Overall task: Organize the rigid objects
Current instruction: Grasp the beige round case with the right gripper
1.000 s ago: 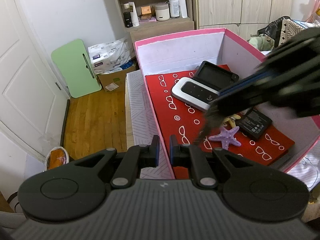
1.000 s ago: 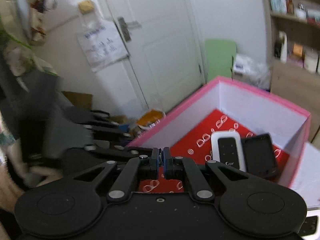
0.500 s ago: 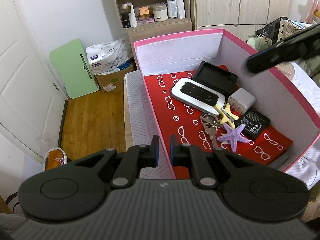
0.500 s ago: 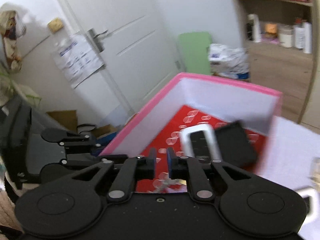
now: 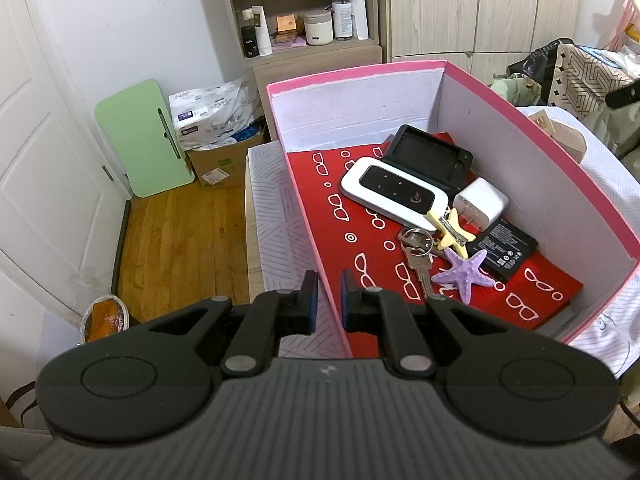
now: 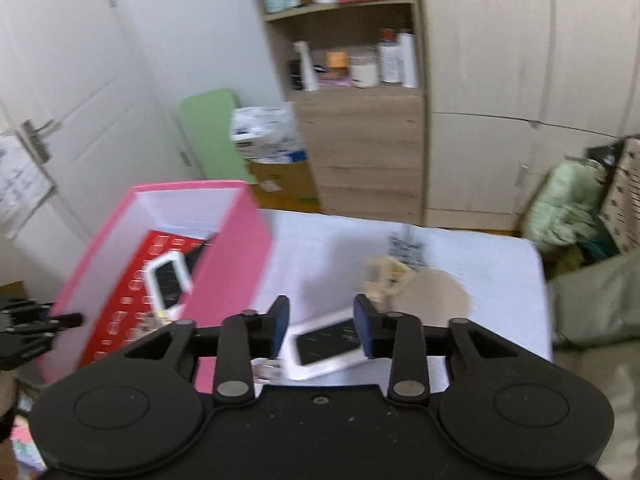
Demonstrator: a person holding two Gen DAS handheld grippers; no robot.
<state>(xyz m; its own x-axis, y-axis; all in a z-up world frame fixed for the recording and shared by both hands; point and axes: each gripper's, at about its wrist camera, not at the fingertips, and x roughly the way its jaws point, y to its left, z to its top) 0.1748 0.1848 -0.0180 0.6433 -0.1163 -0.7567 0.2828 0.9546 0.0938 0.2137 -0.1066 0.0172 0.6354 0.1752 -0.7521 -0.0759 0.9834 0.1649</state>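
Pink box on a white-covered table, shelves behind. Left gripper pinches the box wall; right gripper, empty, is opening above a blurred, possibly white device.

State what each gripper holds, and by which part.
Left gripper: the pink box, by its near wall's rim. Right gripper: nothing; its fingers are opening.

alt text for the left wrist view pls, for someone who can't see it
The left gripper pinches the near wall of a pink box whose red floor holds a white router, charger, keys, battery and purple starfish.
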